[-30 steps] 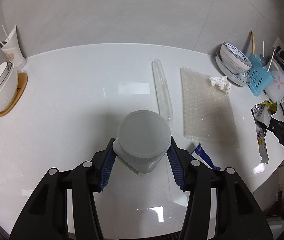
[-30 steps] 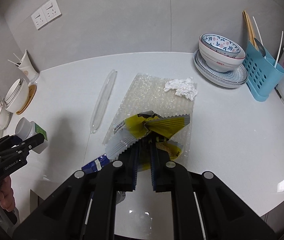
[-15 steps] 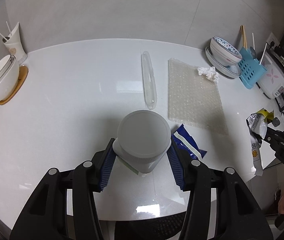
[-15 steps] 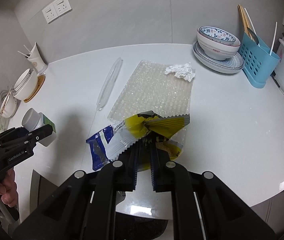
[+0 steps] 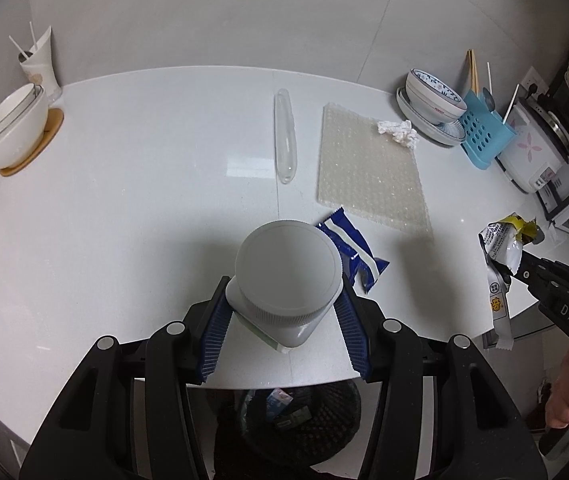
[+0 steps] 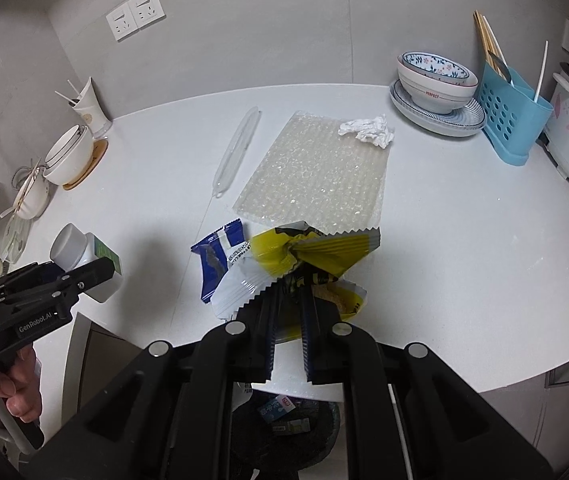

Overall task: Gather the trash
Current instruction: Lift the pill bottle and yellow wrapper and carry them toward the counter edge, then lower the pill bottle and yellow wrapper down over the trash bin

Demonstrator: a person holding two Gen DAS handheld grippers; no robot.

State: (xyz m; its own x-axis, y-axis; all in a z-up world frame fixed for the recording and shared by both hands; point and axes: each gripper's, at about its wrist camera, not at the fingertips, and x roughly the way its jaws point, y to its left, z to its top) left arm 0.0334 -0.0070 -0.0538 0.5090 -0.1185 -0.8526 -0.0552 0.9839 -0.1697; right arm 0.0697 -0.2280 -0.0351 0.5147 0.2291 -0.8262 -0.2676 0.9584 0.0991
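Left tool (image 5: 282, 320) grips the white bottle (image 5: 286, 276); right tool (image 6: 288, 320) pinches the yellow wrapper (image 6: 308, 256). Released early, either may miss the bin (image 5: 304, 420) under the surface (image 5: 124, 200) edge.

White bottle (image 5: 284, 280) with grey ribbed cap and green label: clamped in left hand-held gripper (image 5: 282, 320), held above the counter (image 5: 124, 200) edge over the black trash bin (image 5: 316, 420). Yellow/white snack wrapper (image 6: 304, 264), crumpled: pinched in right hand-held gripper (image 6: 288, 320). Flat on the counter: blue wrapper (image 5: 354, 256), bubble wrap sheet (image 5: 368, 168), clear plastic tube (image 5: 284, 136). Crumpled tissue (image 5: 398, 132) on the sheet's far corner.
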